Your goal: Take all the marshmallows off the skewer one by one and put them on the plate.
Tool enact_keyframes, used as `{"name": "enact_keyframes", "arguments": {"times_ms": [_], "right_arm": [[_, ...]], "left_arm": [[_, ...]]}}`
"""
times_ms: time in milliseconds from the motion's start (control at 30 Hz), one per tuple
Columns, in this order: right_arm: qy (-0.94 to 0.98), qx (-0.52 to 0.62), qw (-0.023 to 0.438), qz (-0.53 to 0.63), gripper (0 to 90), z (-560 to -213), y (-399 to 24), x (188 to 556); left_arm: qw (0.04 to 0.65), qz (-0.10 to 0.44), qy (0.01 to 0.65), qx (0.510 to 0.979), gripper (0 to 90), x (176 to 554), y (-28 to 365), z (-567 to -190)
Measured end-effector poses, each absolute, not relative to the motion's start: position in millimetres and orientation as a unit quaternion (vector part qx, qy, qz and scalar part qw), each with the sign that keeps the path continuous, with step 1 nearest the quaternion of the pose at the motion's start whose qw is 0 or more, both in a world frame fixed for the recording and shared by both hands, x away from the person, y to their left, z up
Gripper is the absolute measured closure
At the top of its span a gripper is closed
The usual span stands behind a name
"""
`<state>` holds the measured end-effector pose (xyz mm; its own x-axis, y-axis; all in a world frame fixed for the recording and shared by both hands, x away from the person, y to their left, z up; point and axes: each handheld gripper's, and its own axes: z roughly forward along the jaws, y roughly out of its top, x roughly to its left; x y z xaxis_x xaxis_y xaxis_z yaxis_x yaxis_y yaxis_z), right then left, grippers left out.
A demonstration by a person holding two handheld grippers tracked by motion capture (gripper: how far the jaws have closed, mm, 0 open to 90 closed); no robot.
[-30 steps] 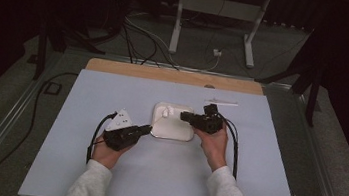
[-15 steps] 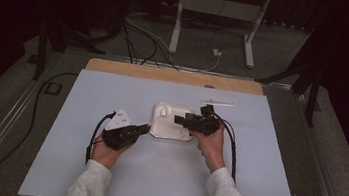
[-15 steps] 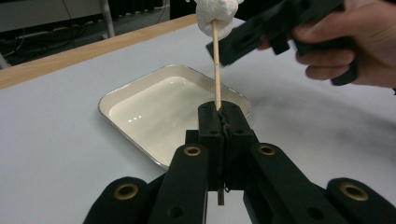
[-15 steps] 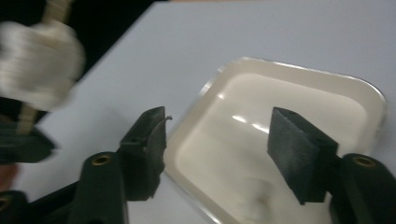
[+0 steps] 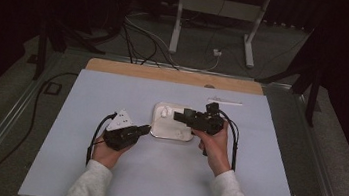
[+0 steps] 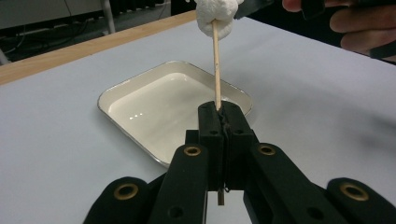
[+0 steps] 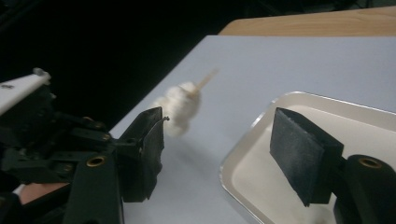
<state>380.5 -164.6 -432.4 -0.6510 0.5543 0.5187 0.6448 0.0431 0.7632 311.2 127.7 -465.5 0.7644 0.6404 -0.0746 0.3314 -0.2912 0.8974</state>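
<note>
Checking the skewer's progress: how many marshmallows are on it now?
1: a single marshmallow sits at the top of the wooden skewer, above the tray. The blurred right gripper view could hide another.

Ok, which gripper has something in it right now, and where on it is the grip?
The left gripper is shut on the wooden skewer, near its lower end, marshmallows on top. The right gripper is open, holding nothing.

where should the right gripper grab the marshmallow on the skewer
Grip the marshmallow across its soft sides, coming in level, jaws either side of the skewer. The left gripper holds that stick upright by its lower end, so its tip stays free. The right gripper is open beside it.
</note>
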Motion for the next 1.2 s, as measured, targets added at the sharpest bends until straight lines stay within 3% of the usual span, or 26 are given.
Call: {"name": "enact_keyframes", "arguments": {"times_ms": [300,533,833,1200], "right_arm": [[-0.722,-0.407,0.045,-0.558,42.8,-427,-152,382],[-0.722,-0.412,0.047,-0.554,60.5,-429,-150,384],[-0.721,-0.407,0.077,-0.556,61.6,-432,-146,386],[-0.713,-0.402,0.101,-0.565,76.2,-431,-151,387]], "left_arm": [[0.509,0.151,0.301,0.792,90.0,310,125,-465],[0.511,0.149,0.295,0.793,90.0,309,124,-465],[0.513,0.146,0.287,0.796,90.0,308,122,-465],[0.513,0.141,0.285,0.797,90.0,309,122,-465]]}}
